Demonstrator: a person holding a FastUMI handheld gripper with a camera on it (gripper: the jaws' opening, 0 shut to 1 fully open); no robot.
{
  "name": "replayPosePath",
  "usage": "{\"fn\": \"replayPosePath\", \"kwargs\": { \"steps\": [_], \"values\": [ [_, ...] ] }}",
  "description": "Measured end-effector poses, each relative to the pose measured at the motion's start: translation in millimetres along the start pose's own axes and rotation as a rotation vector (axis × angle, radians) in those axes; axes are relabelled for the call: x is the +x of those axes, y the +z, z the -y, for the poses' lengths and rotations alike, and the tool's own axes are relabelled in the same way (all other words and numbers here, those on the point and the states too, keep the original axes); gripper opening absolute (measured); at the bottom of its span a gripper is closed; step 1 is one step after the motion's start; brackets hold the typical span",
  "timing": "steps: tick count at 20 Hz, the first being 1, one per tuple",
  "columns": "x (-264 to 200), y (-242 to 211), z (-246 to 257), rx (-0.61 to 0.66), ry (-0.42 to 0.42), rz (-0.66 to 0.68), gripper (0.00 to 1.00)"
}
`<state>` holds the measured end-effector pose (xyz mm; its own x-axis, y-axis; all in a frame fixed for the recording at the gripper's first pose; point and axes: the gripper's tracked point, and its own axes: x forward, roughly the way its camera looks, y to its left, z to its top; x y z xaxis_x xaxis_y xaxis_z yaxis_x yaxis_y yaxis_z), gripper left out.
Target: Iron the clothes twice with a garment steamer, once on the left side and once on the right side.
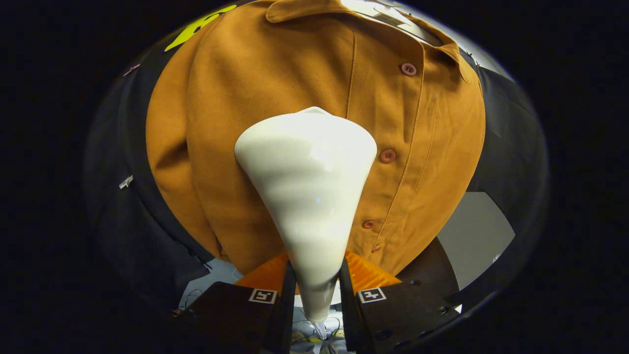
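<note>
Gripper [314, 285] fingers clamp the narrow neck of the white steamer head [307, 182]. Steamer head's wide end lies against the brown button-front shirt [245, 123], just left of its button placket [388, 156]

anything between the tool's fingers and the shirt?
Yes: the white steamer head, clamped by the tool, reaches forward onto the brown shirt beside its button placket, as the gripper view shows.
</note>
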<state>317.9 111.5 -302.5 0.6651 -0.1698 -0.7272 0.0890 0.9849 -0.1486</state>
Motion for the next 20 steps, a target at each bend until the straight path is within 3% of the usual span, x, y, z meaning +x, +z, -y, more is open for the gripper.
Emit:
{"fn": "replayPosePath", "kwargs": {
  "steps": [20],
  "values": [
    [33, -94, -1, 0.016, 0.036, -0.239, 0.45]
  ]
}}
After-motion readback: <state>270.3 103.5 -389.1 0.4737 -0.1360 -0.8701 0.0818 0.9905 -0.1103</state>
